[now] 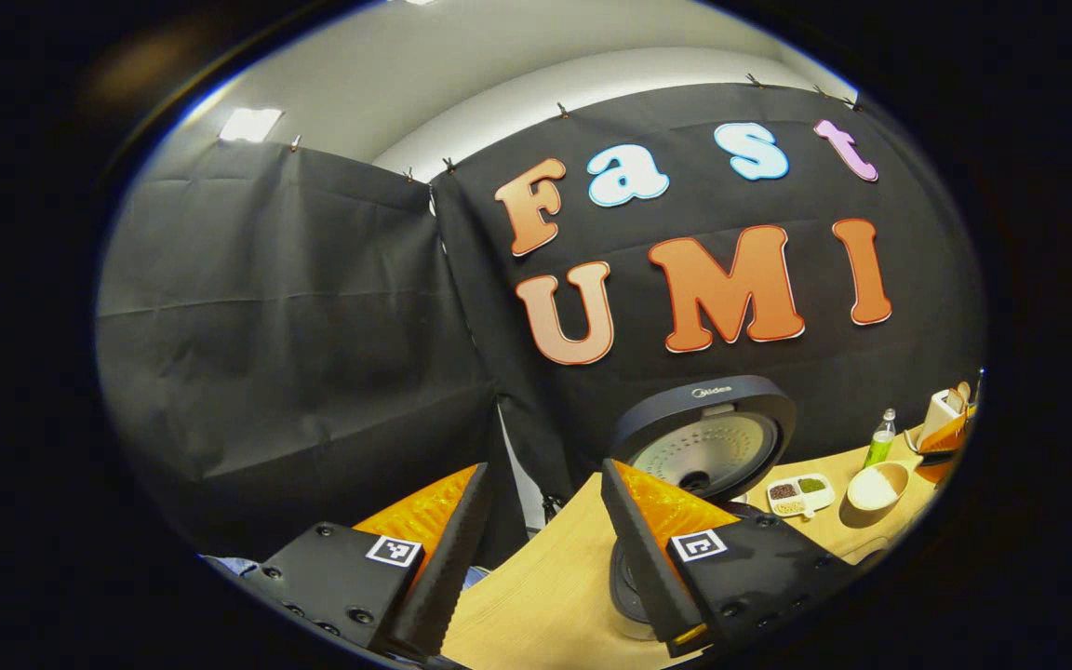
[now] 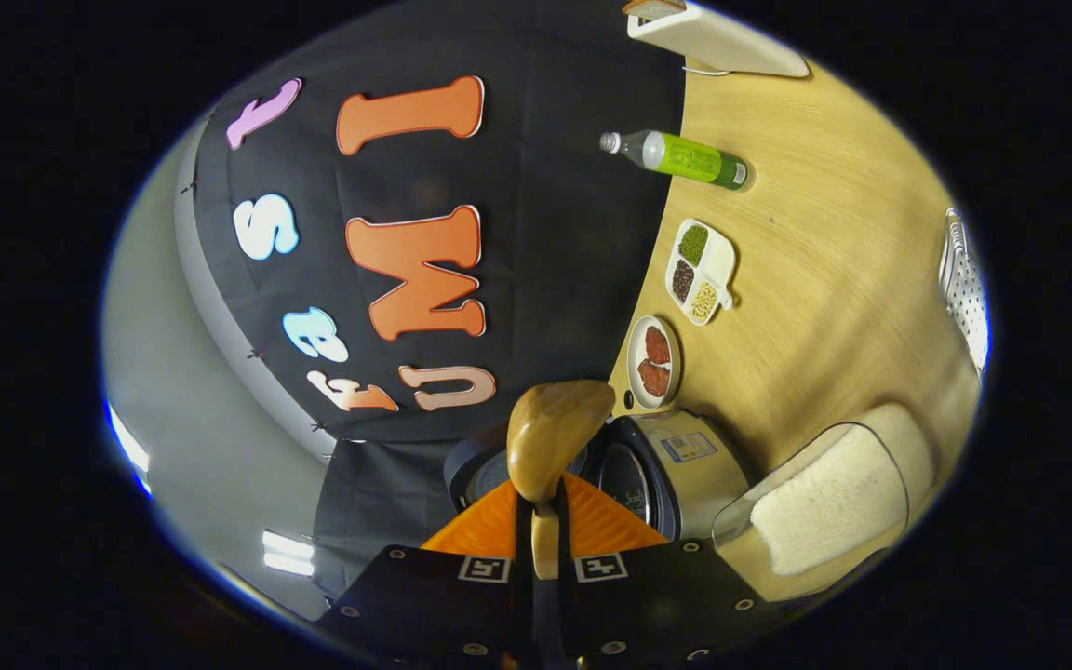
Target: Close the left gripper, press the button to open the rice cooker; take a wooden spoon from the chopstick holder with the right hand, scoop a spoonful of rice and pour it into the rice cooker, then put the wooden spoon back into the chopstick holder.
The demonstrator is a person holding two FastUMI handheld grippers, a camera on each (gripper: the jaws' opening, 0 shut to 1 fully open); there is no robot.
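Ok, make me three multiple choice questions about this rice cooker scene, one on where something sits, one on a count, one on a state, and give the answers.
1. Where is the green bottle?
A. on the wooden table
B. inside the rice cooker
C. in the left gripper

2. How many compartments does the divided dish have?
A. two
B. three
C. five

3. What state is the rice cooker lid in?
A. shut
B. taken off and laid flat on the table
C. raised open

Answers:
1 A, it stands on the tabletop by the cloth wall.
2 B, three fillings sit apart in it.
3 C, the left gripper view shows the lid's inner side tilted up.
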